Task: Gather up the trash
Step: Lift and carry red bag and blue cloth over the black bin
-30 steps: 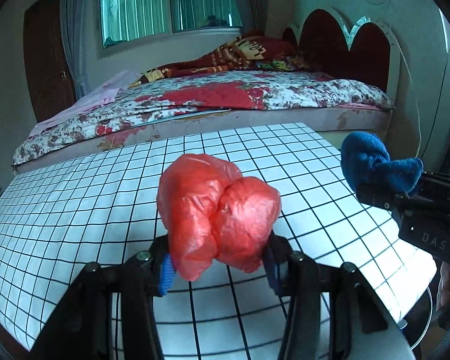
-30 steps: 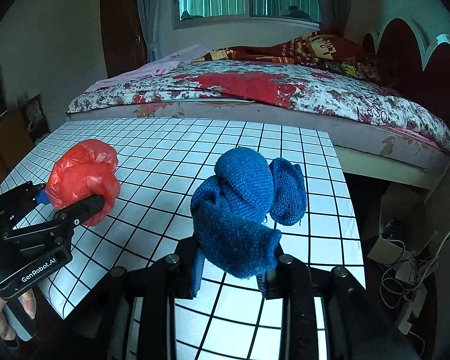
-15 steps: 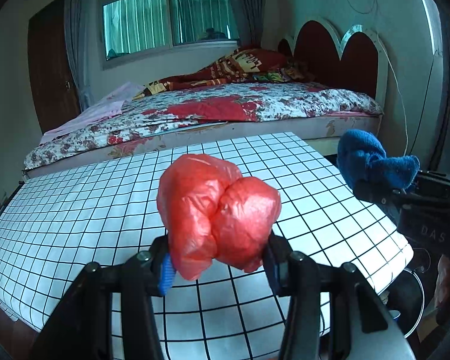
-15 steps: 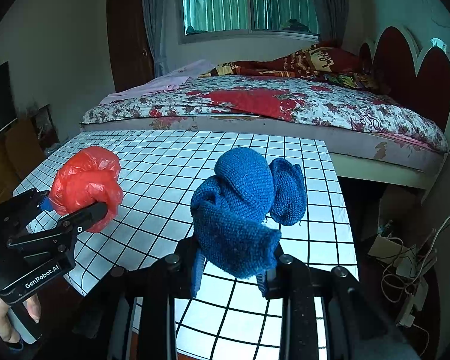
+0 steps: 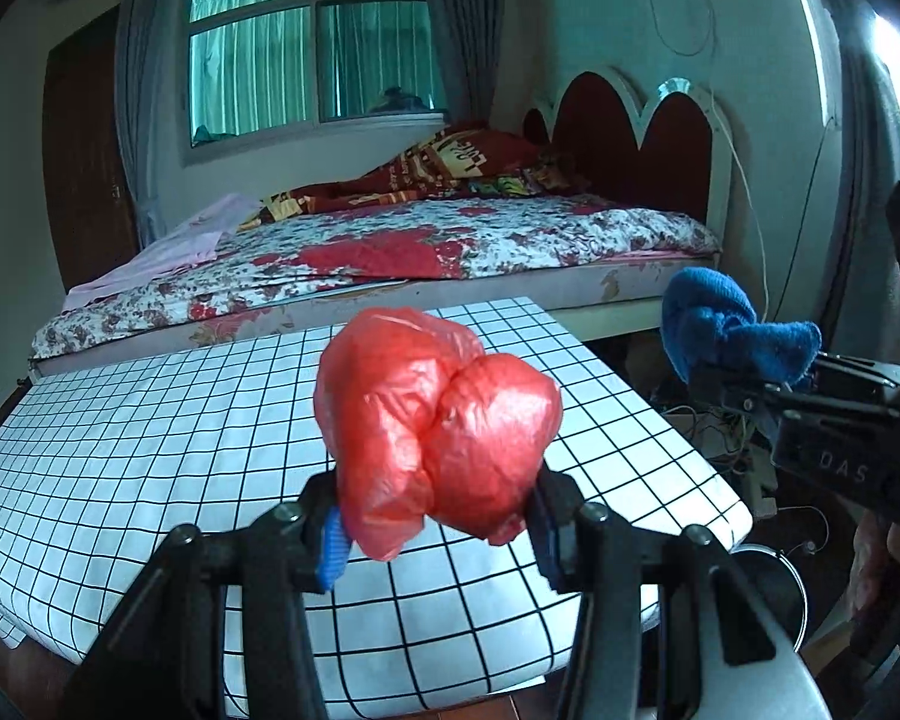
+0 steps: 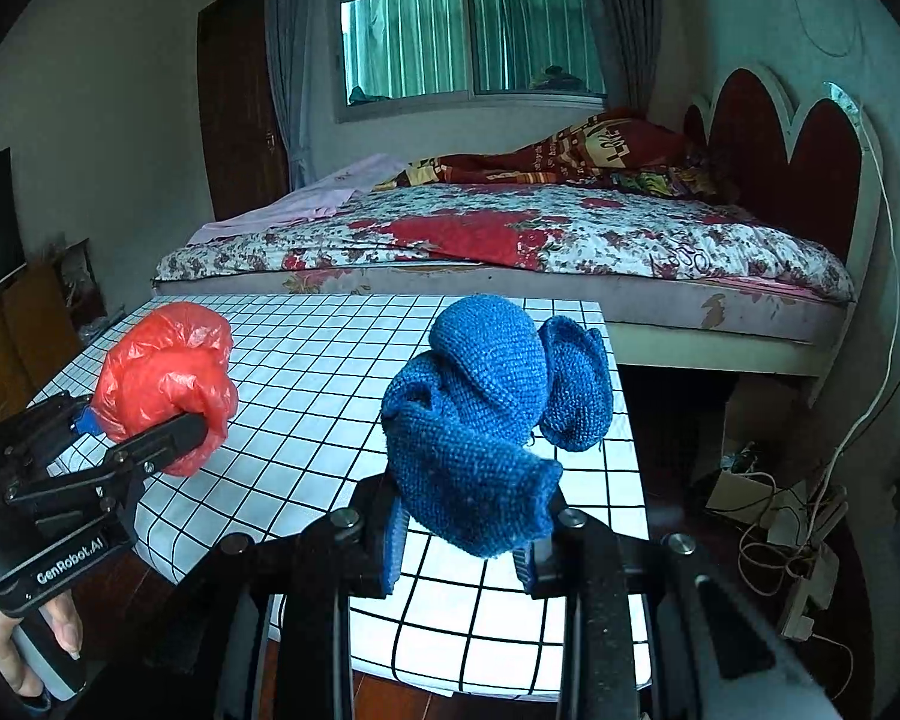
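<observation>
The left gripper (image 5: 435, 531) is pinching a crumpled red plastic bag (image 5: 435, 432) between its two black fingers, whose blue pads (image 5: 332, 549) are pressing in from either side. The bag is bulging up above the fingertips in two rounded lobes and is being held in the air, clear of the surface below it. In the right wrist view the same left gripper (image 6: 144, 420) is showing at the left edge with the red bag (image 6: 162, 378) clamped in it, and a person's hand (image 6: 27, 654) is gripping its handle.

The right gripper (image 6: 459, 540) is squeezing a bunched blue knitted cloth (image 6: 486, 420), a sock or small towel by the look of it, between its fingers. The cloth is mounding up above the fingertips, with one flap hanging off to the right. From the left wrist view the right gripper (image 5: 744, 387) is sitting at the right edge, holding the blue cloth (image 5: 726, 324) out past the table's right side.

Both bundles are hanging above or beside a white table with a black grid pattern (image 5: 150, 420). Beyond the table a bed with a red and white floral cover (image 6: 510, 240) is standing against a dark red scalloped headboard (image 6: 798, 150). A window with green curtains (image 6: 468, 30) is glowing on the far wall. Tangled cables (image 6: 774, 516) are lying on the floor to the right of the table.
</observation>
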Demonstrator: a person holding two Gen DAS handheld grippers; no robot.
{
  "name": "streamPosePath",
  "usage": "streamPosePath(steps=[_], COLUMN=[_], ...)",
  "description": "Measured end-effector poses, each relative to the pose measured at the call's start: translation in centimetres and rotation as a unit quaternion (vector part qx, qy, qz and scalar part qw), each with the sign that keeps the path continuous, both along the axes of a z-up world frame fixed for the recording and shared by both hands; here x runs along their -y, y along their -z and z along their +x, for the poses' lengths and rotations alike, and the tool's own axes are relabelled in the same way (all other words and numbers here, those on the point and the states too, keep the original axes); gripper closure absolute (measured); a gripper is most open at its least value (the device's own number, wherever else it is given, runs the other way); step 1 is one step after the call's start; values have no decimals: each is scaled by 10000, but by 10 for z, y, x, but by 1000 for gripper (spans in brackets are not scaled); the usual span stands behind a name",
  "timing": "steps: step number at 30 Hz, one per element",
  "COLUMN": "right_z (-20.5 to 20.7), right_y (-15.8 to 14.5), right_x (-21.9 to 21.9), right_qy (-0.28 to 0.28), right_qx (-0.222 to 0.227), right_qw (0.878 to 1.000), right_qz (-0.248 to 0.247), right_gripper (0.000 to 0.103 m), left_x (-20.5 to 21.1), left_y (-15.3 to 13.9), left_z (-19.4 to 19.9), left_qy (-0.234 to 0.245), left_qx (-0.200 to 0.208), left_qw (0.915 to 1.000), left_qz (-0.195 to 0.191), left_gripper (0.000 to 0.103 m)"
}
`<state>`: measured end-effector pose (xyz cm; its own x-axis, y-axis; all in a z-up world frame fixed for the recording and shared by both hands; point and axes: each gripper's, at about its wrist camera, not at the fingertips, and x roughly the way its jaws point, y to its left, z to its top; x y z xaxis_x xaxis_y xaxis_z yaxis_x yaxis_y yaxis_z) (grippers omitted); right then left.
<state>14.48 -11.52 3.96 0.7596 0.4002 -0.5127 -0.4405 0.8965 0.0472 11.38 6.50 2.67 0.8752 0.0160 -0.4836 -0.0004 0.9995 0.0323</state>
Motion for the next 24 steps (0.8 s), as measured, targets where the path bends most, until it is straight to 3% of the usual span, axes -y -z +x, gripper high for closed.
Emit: streamPosePath(steps=[12, 24], right_z=[-26, -57], right_y=[3, 21], right_x=[32, 115], right_qy=[247, 929], right_qx=[142, 185], right_qw=[9995, 9954], right_qz=[103, 116], right_gripper=[73, 73], left_x=[35, 116], left_y=[0, 15], left_z=[-12, -13], left_qy=[347, 1177], left_qx=[30, -15], left_qw=[9994, 9930], left_qz=[-38, 28], left_gripper=[54, 54])
